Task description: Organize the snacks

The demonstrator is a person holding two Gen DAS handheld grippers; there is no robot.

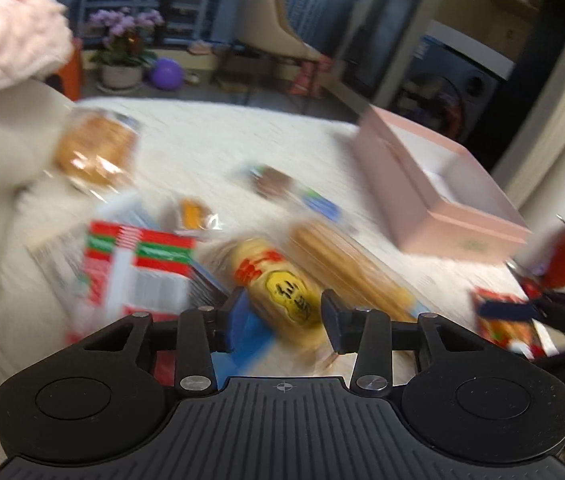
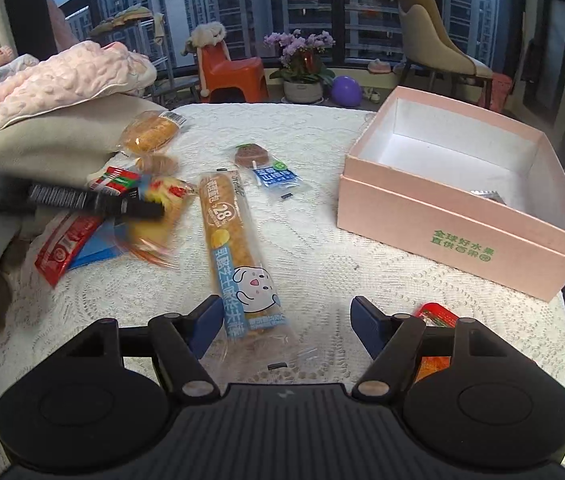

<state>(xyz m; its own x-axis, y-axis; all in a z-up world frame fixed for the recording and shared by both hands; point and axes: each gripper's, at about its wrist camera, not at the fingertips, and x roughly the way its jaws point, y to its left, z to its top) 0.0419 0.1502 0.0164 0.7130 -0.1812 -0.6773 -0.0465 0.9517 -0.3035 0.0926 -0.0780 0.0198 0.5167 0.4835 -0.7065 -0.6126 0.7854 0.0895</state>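
A white lace cloth (image 2: 314, 240), knotty and matt, covers the tabletop. The long bread stick's clear plastic wrapper (image 2: 238, 256) shines glossy. The pink cardboard box (image 2: 454, 220) looks smooth and matt. The right black plastic tool (image 2: 286, 320) shows ribbed blue pads (image 2: 366, 326).

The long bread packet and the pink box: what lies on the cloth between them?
In the right wrist view, only bare lace tablecloth lies between the long bread packet and the pink box; the lollipop packet sits farther back.

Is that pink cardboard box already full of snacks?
Nearly empty. The lidless pink cardboard box shows bare white floor, with one small silvery packet inside.
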